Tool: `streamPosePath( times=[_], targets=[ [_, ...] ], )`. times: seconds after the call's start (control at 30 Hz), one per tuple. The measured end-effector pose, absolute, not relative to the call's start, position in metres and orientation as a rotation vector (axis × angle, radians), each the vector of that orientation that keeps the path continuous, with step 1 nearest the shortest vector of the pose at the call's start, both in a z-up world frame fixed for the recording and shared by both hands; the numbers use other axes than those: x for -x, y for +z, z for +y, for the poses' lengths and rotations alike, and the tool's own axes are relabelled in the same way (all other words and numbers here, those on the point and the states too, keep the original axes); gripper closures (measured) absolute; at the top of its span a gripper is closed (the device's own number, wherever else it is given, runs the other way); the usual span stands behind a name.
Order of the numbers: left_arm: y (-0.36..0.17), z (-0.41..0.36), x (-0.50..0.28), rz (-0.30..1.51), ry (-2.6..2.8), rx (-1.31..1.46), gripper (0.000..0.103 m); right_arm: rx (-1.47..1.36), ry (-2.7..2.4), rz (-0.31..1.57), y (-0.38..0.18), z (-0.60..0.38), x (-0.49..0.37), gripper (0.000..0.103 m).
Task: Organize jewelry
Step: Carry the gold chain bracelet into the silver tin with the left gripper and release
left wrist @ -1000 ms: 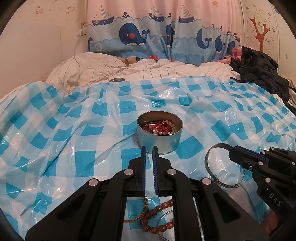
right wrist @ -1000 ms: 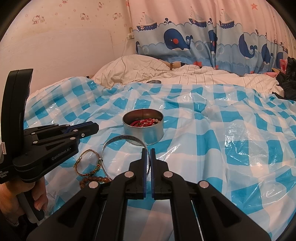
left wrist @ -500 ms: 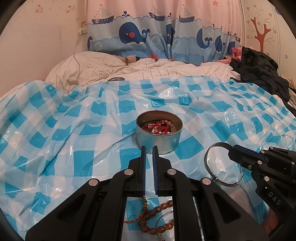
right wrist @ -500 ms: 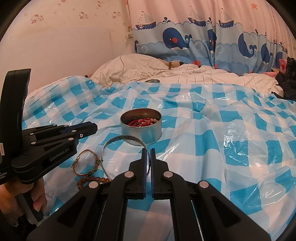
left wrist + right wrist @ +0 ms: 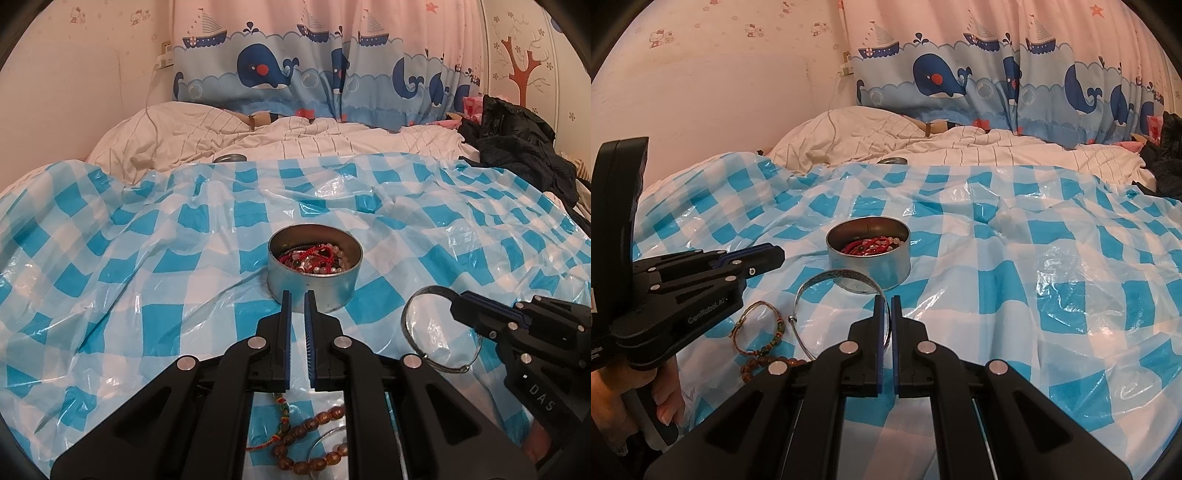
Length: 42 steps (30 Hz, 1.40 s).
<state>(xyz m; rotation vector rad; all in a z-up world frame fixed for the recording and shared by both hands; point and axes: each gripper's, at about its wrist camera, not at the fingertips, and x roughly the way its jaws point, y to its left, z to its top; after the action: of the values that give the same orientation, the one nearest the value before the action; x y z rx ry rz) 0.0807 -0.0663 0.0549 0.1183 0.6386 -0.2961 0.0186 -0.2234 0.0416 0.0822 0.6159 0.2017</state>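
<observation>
Left wrist view: the left gripper [image 5: 297, 295] has its 2 fingers nearly pressed together with only a thin gap, and nothing is between them. Just beyond the tips stands a round metal tin [image 5: 314, 280] on the blue and white checked plastic sheet [image 5: 147, 280]; inside the tin lie red cord bracelets [image 5: 312, 256] and pale beads. At the right, the right gripper [image 5: 458, 301] pinches the rim of a silver bangle [image 5: 410, 332], which tilts over the sheet. Below the left fingers lie a brown bead bracelet [image 5: 314, 424] and a woven cord bracelet [image 5: 284, 410].

Right wrist view: the right gripper [image 5: 889, 301] is closed on the silver bangle [image 5: 827, 278], whose band passes between the fingertips. The bangle arcs to the left, close in front of the tin [image 5: 868, 258]. The woven cord bracelet [image 5: 759, 328] and the brown bead bracelet [image 5: 764, 363] lie on the sheet [image 5: 1034, 280], left of the bangle. The left gripper [image 5: 777, 256] is at the far left, held by a hand [image 5: 646, 398].
</observation>
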Motion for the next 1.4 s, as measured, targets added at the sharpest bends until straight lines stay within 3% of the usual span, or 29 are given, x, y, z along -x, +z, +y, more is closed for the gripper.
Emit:
streamPosePath(
  times=[0.9,1.23,1.4],
  targets=[
    [0.074,-0.086,-0.146,0.587,-0.422,0.035,0.096,-0.056,0.132,0.656,0.041,-0.229,-0.074,0.099],
    [0.053,-0.065,-0.193,0.726,-0.480,0.222,0.096,-0.040,0.118,0.668,0.039,-0.229,-0.090,0.099],
    [0.054,-0.040,-0.174,0.779,-0.412,0.129,0.095,-0.045,0.135,0.664,0.042,-0.229,-0.087,0.099]
  ],
)
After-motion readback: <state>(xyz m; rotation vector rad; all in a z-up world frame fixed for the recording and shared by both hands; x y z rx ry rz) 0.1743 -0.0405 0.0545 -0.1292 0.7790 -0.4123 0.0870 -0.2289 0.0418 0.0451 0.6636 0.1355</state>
